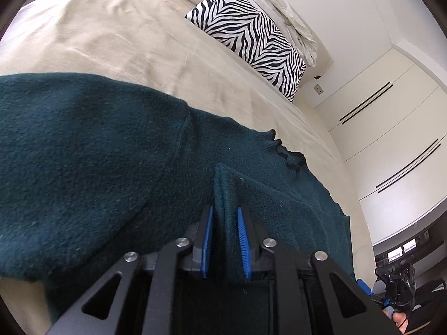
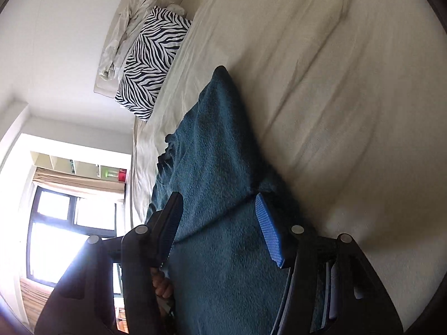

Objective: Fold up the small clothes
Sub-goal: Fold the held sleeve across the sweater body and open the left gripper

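Observation:
A dark teal knitted sweater (image 1: 97, 150) lies spread on the beige bed sheet (image 1: 117, 33). My left gripper (image 1: 225, 212) is shut on a raised fold of the sweater, the cloth pinched between its blue pads (image 1: 242, 240). In the right wrist view the sweater (image 2: 212, 167) runs up the frame over the cream sheet (image 2: 335, 83). My right gripper (image 2: 218, 203) has its jaws wide apart, with the sweater lying between the blue pad (image 2: 269, 229) and the dark finger (image 2: 170, 223).
A zebra-print pillow (image 1: 251, 42) and crumpled white bedding (image 1: 282, 8) lie at the head of the bed. White wardrobe doors (image 1: 391, 128) stand beside the bed. In the right wrist view, a bright window (image 2: 64, 223) is at the left, and the pillow (image 2: 151, 64) shows too.

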{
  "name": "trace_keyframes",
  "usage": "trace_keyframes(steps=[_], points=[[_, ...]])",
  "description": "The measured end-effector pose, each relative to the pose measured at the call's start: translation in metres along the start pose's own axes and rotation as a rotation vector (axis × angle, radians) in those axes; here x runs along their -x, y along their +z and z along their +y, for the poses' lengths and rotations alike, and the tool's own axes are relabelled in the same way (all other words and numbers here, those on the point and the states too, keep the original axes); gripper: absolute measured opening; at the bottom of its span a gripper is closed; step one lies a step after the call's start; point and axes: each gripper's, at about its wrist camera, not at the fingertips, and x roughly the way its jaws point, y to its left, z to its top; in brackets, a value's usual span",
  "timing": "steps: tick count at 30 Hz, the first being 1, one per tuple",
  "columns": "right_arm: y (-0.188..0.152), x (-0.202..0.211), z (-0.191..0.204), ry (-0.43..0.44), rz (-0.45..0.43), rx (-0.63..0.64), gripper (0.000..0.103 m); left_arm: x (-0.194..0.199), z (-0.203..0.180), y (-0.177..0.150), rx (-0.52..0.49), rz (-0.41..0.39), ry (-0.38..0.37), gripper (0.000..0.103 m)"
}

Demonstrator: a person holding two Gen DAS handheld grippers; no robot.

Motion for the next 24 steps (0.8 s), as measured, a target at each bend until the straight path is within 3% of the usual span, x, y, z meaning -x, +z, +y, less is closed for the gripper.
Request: trace_keyframes(steps=[2,4,11,13,18,24], points=[[-0.022,0.019,0.015,-0.009,-0.017,0.072,0.055,0.04,0.014,-0.004,0.076,-0.072,-0.032,0.066],[-0.044,0.033,0.028,0.014,-0.02,0.118,0.055,0.088,0.038,-0.01,0.153,-0.167,-0.044,0.072],[-0.099,0.025,0.048,0.131,0.006,0.086,0.055,0.22,0.178,-0.035,0.562,-0.407,0.012,0.071],[-0.11,0.014,0.058,0.136,0.016,0.094,0.055,0.246,0.208,-0.041,0.651,-0.488,0.032,0.066],[-0.128,-0.004,0.073,0.141,0.051,0.095,0.055,0.255,0.248,-0.035,0.806,-0.529,0.035,0.056],[-0.133,-0.007,0.084,0.143,0.044,0.095,0.055,0.247,0.275,-0.02,0.955,-0.592,0.051,0.03]])
